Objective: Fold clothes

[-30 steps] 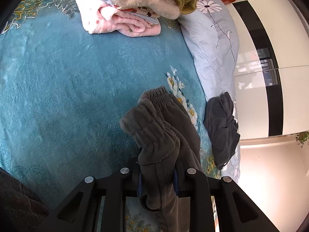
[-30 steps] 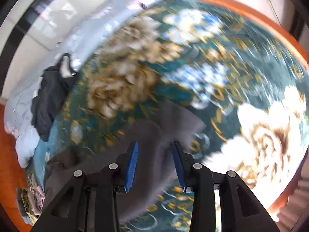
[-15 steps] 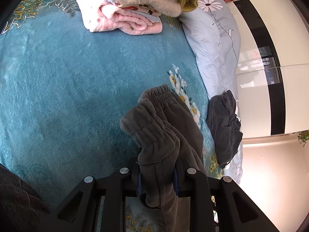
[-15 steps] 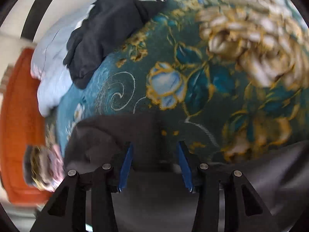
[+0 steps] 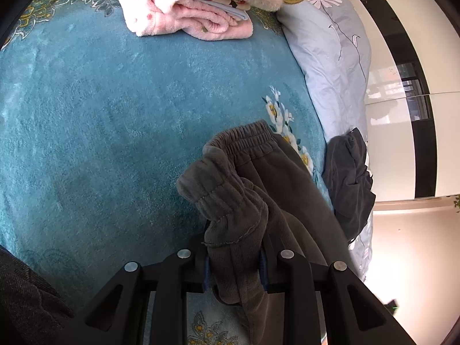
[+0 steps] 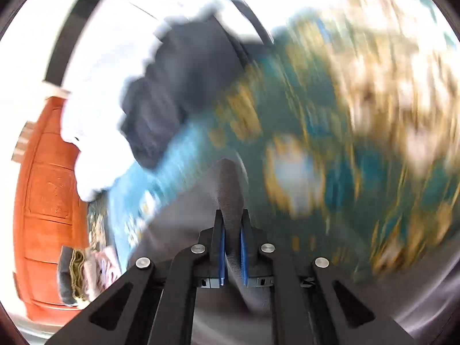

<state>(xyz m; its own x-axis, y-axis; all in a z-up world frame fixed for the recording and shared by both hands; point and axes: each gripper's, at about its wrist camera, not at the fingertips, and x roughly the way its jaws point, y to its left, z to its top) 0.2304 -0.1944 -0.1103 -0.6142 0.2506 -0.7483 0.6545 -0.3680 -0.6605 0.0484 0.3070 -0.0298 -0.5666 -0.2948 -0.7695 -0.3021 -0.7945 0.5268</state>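
Left gripper clamped on a bunched fold of the grey sweatpants, elastic waistband lying ahead on the teal floral blanket of the bed. Right gripper closed narrowly on a thin ridge of the same grey cloth, blue pads pressing it from both sides; view badly motion-blurred. Dark garment crumpled just beside the sweatpants, at the edge of the pale blue quilt. Folded pink towel under a stack at the far end. Orange wooden headboard at left in the right view.
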